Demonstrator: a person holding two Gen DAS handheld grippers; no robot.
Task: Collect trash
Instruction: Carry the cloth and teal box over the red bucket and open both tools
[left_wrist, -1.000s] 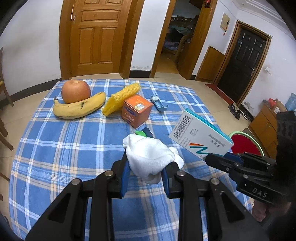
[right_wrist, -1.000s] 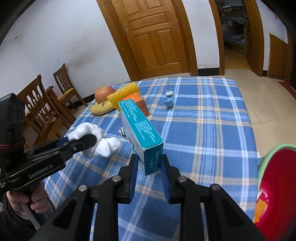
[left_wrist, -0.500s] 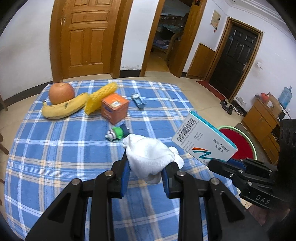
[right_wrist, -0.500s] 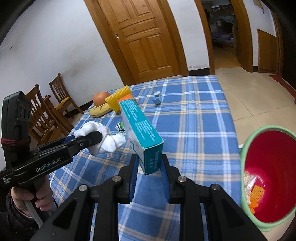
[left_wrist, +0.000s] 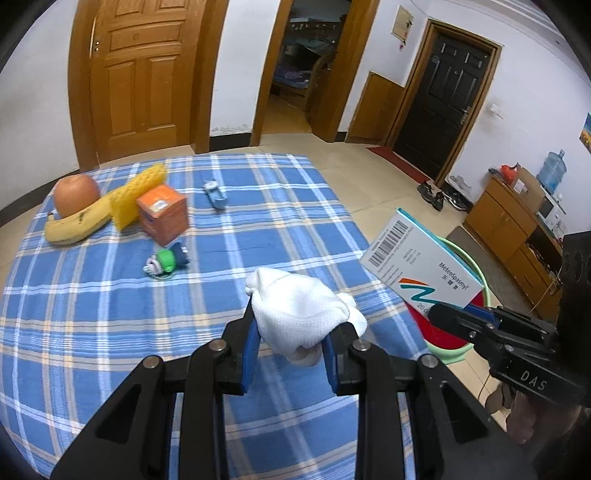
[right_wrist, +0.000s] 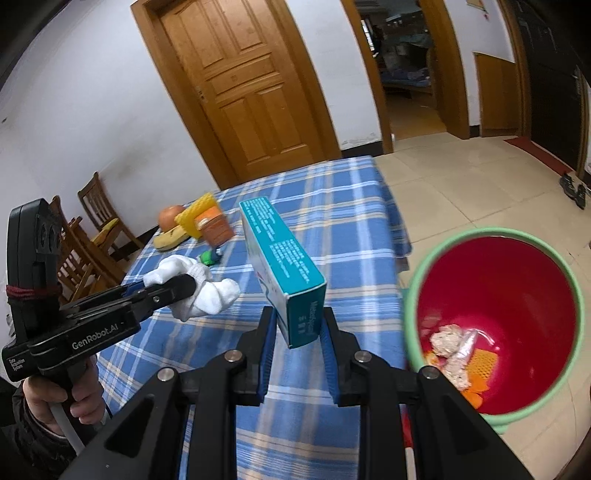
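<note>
My left gripper (left_wrist: 291, 328) is shut on a crumpled white tissue wad (left_wrist: 299, 314), held above the blue checked tablecloth (left_wrist: 110, 332); it also shows in the right wrist view (right_wrist: 195, 288). My right gripper (right_wrist: 297, 326) is shut on a white and teal medicine box (right_wrist: 284, 269), held near the table's right edge; the box shows in the left wrist view (left_wrist: 421, 264). A red bin with a green rim (right_wrist: 495, 325) stands on the floor right of the table, with some trash inside.
On the table lie an apple (left_wrist: 75, 194), a banana (left_wrist: 75, 227), a yellow foam net (left_wrist: 138, 192), an orange box (left_wrist: 162, 214), a small blue clip (left_wrist: 216, 194) and a green toy (left_wrist: 166, 260). Wooden chairs (right_wrist: 92, 229) stand left of the table.
Both grippers have moved right toward the table's edge with their loads. The red bin has come much further into the right wrist view.
</note>
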